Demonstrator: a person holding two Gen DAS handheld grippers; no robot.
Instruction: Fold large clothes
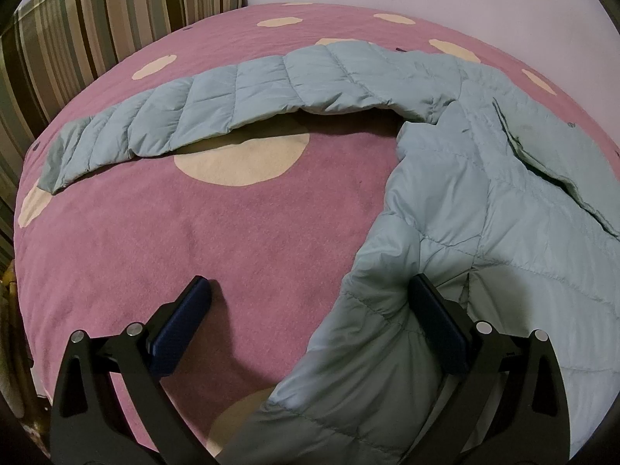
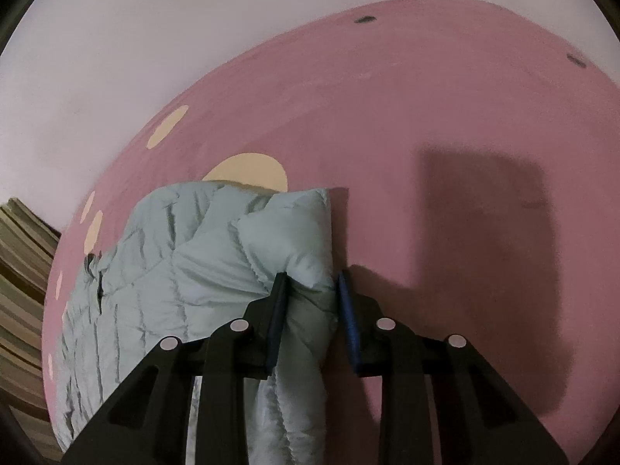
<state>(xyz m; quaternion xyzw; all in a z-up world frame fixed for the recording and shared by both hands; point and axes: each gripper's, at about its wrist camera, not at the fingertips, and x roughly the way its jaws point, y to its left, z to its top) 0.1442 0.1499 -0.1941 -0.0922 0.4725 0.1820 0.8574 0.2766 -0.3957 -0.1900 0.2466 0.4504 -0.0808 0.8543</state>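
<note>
Left gripper [image 1: 306,290] is spread wide, gripping nothing; the puffy jacket [image 1: 445,209] edge drapes over its right finger, one sleeve [image 1: 193,116] stretched out ahead-left. Right gripper [image 2: 310,279] is clamped on a bunched jacket fold. I'd pinch the hem on the left first, then lift both evenly so the padding doesn't slip.

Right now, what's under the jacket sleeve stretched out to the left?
Under the sleeve lies the pink dotted blanket. One large cream dot shows partly below its edge; the rest of the dot is covered. The left gripper is open at the jacket hem.
</note>
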